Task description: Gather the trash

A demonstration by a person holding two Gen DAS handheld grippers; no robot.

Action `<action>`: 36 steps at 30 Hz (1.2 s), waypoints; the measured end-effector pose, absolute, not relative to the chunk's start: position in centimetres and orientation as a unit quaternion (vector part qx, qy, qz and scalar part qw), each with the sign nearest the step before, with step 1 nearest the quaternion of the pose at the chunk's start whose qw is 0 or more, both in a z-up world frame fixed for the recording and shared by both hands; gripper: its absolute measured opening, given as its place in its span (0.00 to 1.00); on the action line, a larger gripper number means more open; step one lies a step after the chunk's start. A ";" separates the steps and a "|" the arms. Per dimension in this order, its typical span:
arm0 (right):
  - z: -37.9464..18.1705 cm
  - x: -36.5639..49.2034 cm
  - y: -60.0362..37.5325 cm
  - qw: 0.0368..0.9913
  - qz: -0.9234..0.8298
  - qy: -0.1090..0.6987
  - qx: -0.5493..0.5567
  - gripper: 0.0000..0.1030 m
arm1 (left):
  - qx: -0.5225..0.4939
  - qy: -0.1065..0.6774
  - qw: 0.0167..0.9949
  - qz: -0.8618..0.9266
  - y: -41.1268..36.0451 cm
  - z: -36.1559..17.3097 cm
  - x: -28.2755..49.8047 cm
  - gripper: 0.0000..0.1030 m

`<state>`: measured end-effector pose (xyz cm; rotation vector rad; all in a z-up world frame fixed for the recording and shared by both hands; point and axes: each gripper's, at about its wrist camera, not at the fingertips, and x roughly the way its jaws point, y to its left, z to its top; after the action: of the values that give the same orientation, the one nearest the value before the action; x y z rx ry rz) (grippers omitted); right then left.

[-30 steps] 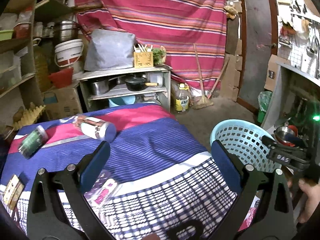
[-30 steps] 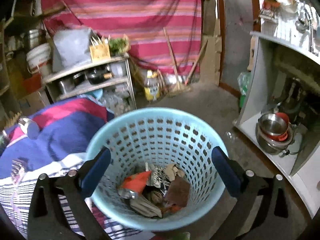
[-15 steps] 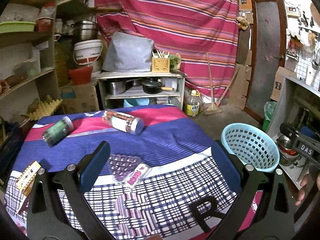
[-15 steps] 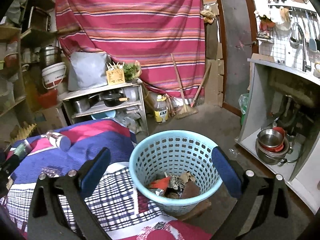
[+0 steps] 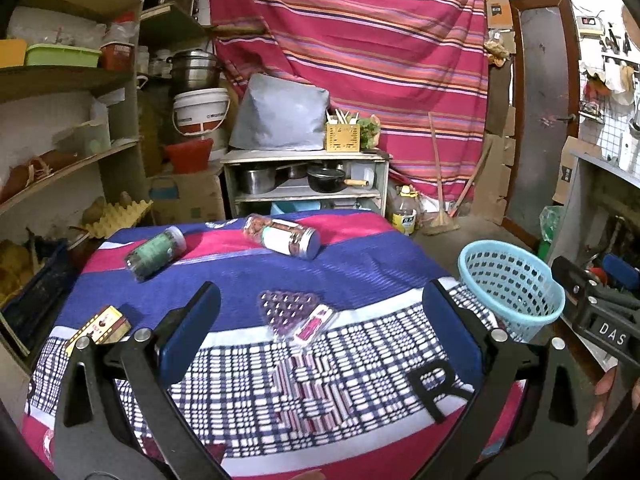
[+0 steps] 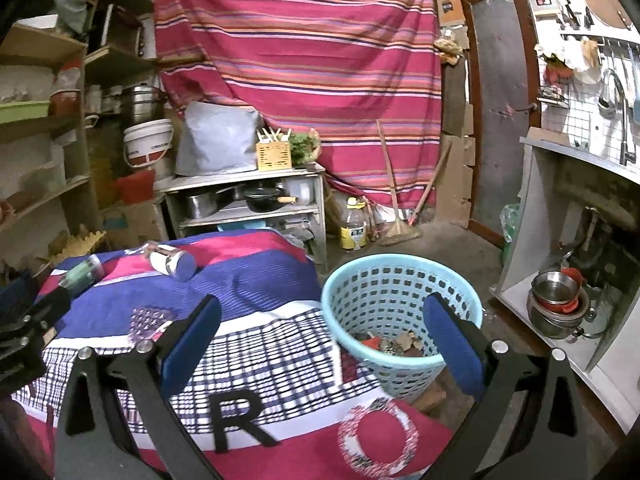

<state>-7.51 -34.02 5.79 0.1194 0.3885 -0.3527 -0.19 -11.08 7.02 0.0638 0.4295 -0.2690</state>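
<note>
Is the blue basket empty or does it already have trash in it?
Not empty. The right wrist view shows the blue basket with crumpled trash across its bottom, well below the rim.

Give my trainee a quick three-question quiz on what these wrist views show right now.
1. True or false: the left gripper is shut on a wrapper.
2. Where does the blue basket stand: A) on the cloth, B) on the floor beside the table, C) on a shelf?
3. Fill in: the two jars, green jar and white-label jar, lie on their ____.

Key: 1 false, it is open and empty. 2 B. 3 sides.
</note>
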 end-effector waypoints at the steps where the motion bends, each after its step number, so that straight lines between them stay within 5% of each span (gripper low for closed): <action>1: 5.6 -7.6 -33.5 0.965 -0.169 0.192 0.059 0.96 | 0.033 0.213 0.968 -0.132 -10.9 6.8 -0.3 0.95; 36: 0.0 -6.6 -25.9 0.972 -0.099 0.208 0.045 0.96 | 0.030 0.257 0.964 -0.058 -2.0 0.9 -0.9 0.95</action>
<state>-6.61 -25.87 -0.04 0.0902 0.4192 -0.2003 -0.91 -2.03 0.93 0.0597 0.5208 -0.1173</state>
